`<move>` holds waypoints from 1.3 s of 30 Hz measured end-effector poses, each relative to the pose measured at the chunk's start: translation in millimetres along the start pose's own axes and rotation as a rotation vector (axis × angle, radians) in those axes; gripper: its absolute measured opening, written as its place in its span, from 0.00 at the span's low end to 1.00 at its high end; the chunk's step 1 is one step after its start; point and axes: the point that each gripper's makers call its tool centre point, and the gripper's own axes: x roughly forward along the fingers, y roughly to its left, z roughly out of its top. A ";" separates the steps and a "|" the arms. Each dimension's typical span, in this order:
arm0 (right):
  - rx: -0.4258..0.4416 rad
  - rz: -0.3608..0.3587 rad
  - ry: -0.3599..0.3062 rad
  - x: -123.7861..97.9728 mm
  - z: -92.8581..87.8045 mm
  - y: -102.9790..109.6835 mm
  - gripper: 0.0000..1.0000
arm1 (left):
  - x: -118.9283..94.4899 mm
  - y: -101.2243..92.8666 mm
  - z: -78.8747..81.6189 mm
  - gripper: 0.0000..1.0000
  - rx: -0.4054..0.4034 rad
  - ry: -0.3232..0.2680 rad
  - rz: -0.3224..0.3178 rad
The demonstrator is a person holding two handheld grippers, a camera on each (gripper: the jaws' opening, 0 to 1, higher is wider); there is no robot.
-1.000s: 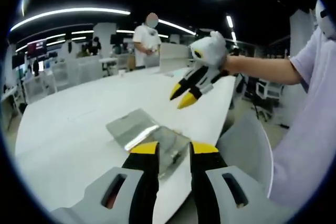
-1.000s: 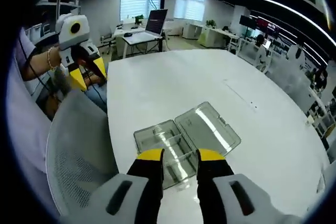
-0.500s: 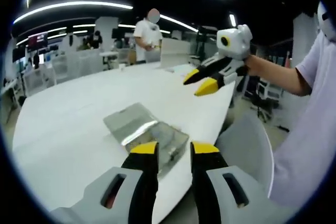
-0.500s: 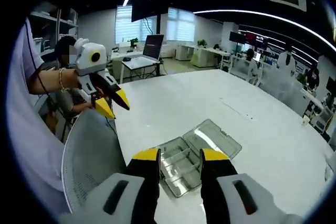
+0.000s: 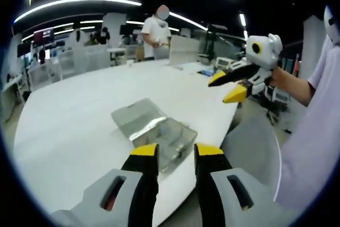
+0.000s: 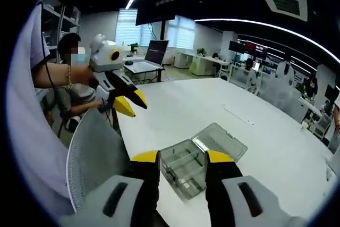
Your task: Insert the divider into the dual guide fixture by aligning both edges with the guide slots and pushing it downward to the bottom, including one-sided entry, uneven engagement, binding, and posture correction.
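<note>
Since 0.5 s ago both of my tongs have drawn slightly back and up from the table edge, and each appears further toward the middle of the other's view. Left gripper [image 5: 176,151] has its 2 yellow-tipped jaws parted with nothing between them; the right gripper [image 6: 182,158] stands the same, parted and empty. From the left gripper view I see the right gripper held in the air beyond the table's edge, jaws apart, well clear of the case. From the right gripper view the left gripper hangs above the chair back [image 6: 93,158], jaws apart.

1 clear plastic case [image 5: 155,132] lies near the edge of the white table [image 5: 69,126], its lid folded flat open beside the compartmented tray. I cannot tell a divider from the tray's own partitions. The left gripper view alone shows 1 standing person [image 5: 158,35] across the room; the right gripper view alone shows 1 seated person [image 6: 74,78] and a monitor [image 6: 158,52].
</note>
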 end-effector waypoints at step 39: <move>0.125 0.078 0.063 -33.9 -51.0 47.6 0.41 | -11.4 46.6 -51.1 0.39 -0.102 0.258 0.176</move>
